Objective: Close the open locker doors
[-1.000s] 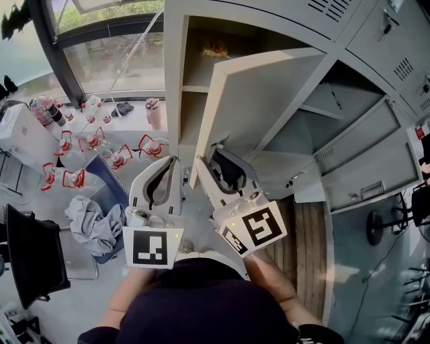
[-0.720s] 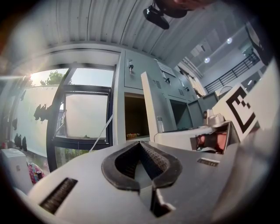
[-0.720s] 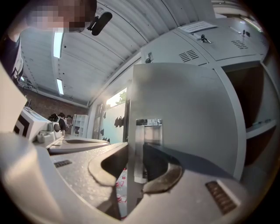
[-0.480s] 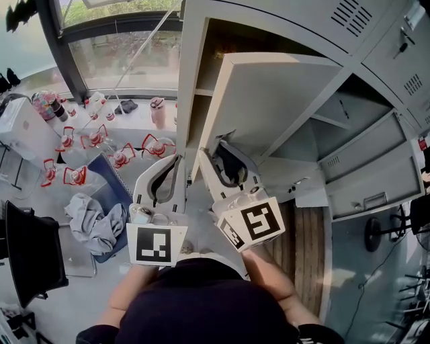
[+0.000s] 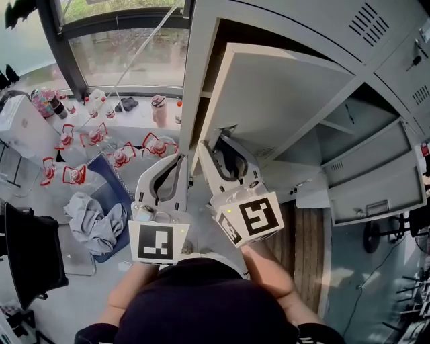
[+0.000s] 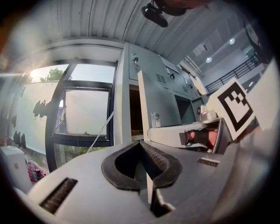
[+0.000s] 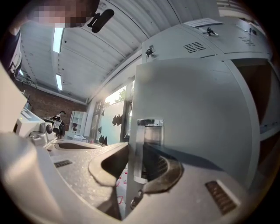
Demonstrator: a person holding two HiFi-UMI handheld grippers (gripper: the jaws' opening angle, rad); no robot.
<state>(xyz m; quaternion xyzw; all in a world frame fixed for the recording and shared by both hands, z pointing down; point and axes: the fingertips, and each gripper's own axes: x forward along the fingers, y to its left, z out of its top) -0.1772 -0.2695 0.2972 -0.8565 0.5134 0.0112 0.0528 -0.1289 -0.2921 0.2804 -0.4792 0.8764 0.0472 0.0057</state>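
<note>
Swung closer, upright locker door [image 5: 282,101] points edge outward; right tool [image 7: 133,157] grasps it, left tool [image 6: 141,146] clenched.

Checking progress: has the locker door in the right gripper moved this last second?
Yes. The locker door has swung toward the locker frame, narrowing the gap.

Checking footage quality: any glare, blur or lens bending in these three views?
Left gripper view: sun flare washes out the large dark-framed window, corners dark. Right gripper view: the near grey metal locker door looks soft. Head view: sharp, but the grey locker bank bows.
</note>
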